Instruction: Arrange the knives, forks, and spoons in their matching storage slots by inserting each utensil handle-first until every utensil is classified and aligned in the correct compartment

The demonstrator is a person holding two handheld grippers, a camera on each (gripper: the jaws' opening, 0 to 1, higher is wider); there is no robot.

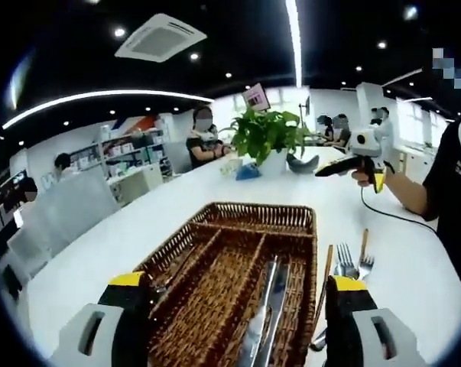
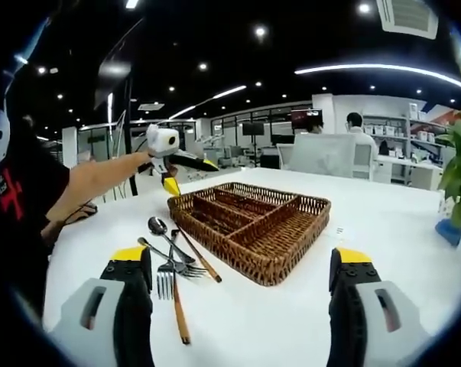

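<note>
I judge the step in hand to be the first pick-up: the right gripper [image 2: 238,306], jaws apart and holding nothing, hovers over the white table [image 2: 383,222] short of the loose utensils [image 2: 173,264] lying just beside the wicker tray [image 2: 249,222], and I would close on 1 handle only, since forks and spoon overlap. The left gripper [image 1: 238,321], jaws likewise apart and empty, hangs above the tray. The left gripper view shows 2 knives [image 1: 267,313] already in a compartment; the right gripper view shows the spoon [image 2: 158,226].
</note>
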